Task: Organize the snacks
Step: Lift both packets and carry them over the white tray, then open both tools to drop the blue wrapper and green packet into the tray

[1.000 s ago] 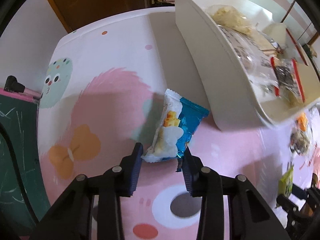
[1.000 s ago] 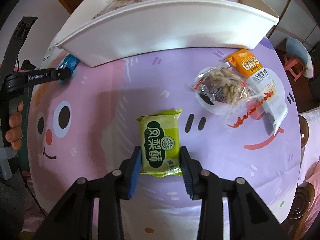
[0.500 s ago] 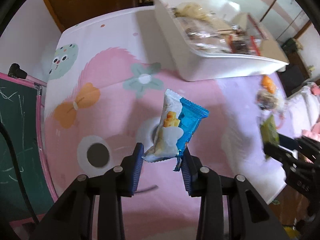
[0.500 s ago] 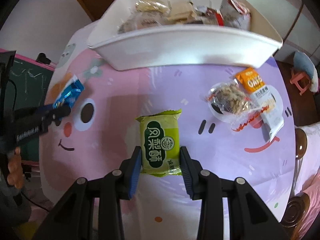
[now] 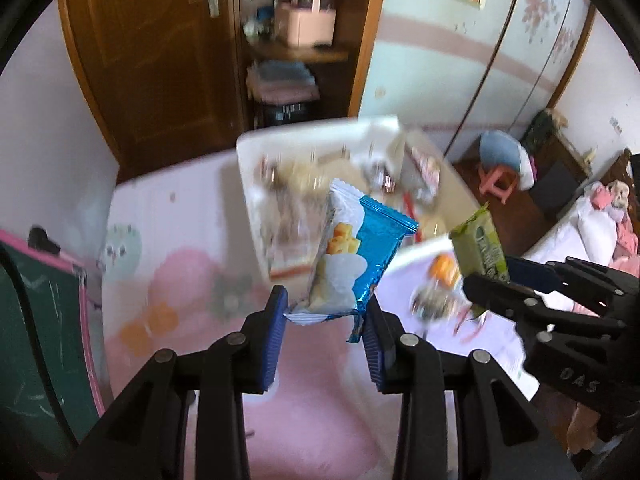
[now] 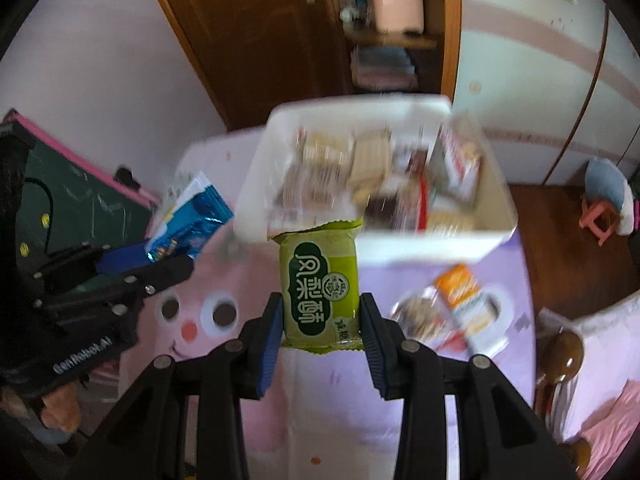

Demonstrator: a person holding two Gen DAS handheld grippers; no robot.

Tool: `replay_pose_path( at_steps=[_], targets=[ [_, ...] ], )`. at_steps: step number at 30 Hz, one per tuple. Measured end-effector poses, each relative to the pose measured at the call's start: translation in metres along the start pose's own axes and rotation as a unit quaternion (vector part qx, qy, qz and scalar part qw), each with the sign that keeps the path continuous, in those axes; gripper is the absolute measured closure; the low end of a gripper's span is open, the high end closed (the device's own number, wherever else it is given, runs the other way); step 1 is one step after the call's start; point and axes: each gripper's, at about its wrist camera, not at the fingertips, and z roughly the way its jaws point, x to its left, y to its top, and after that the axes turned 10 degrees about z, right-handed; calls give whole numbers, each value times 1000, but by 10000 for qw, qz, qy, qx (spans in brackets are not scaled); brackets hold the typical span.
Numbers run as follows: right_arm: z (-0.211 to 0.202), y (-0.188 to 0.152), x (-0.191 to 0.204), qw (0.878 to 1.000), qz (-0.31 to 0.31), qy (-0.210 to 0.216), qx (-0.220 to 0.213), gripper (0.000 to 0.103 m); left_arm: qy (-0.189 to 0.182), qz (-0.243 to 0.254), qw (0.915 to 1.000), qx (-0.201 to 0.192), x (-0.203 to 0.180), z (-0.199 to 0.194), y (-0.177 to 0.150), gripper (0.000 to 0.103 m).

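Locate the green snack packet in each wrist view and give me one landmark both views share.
Left wrist view: the green snack packet is at right of centre, held by the right gripper reaching in from the right edge.
Right wrist view: the green snack packet is at centre, upright between the right gripper's pads.
Shared landmark: the white bin of snacks beyond it.

A white plastic bin (image 6: 432, 246) full of packets sits on the cartoon-printed surface (image 6: 320, 400); two loose snack packets (image 6: 452, 312) lie before it, rightward.
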Motion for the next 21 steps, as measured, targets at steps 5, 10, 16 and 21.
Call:
replay_pose_path(
  at_steps=[5, 10, 16, 21],
  targets=[
    [-36, 51, -7, 9986, 11, 13, -536, 65, 179, -81, 9993, -319, -1, -13, 46, 69],
    [-54, 98, -11, 9956, 76, -43, -929, 65, 317, -176, 9974, -631, -1, -20, 85, 69],
    [-52, 140, -13, 9934, 18, -44, -1144, 65, 357, -402, 9965, -634, 5, -5, 121, 68],
    [-28, 163, -13, 9945, -44, -118, -1035, 65, 425, -570, 9962, -512, 8, 21, 137, 68]
  ],
)
